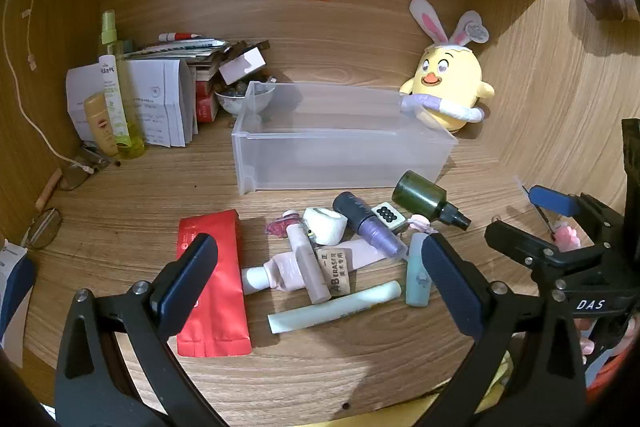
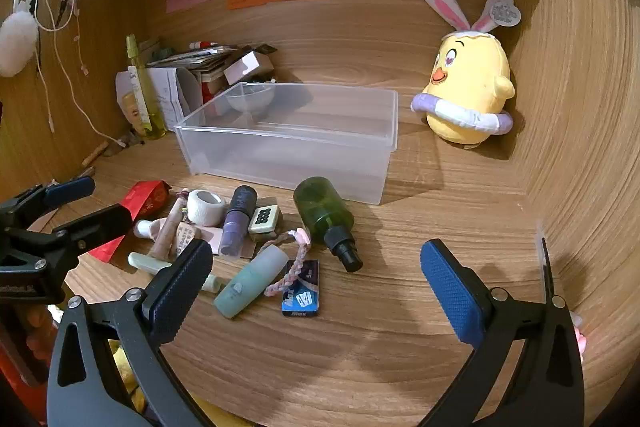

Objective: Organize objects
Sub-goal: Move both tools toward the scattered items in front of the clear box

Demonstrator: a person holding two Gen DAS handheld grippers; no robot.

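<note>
A clear plastic bin (image 1: 400, 167) (image 2: 320, 171) stands empty on the wooden desk. In front of it lies a heap of small items: a green spray bottle (image 1: 426, 198) (image 2: 326, 213), a purple tube (image 1: 370, 227) (image 2: 237, 221), a white tape roll (image 1: 325, 225) (image 2: 205, 207), a red pouch (image 1: 214, 283), a teal tube (image 2: 250, 281) and a pale green stick (image 1: 334, 309). My left gripper (image 1: 320, 275) hangs open above the heap, nothing between its fingers. My right gripper (image 2: 316, 281) is open too, over the braided cord (image 2: 298, 259) and blue box (image 2: 302, 293).
A yellow chick plush (image 1: 450, 83) (image 2: 468, 91) sits at the back right by the side wall. Bottles, papers and a bowl (image 1: 244, 99) crowd the back left corner. Glasses (image 1: 42, 229) lie at the far left. Coloured notes hang on the back panel.
</note>
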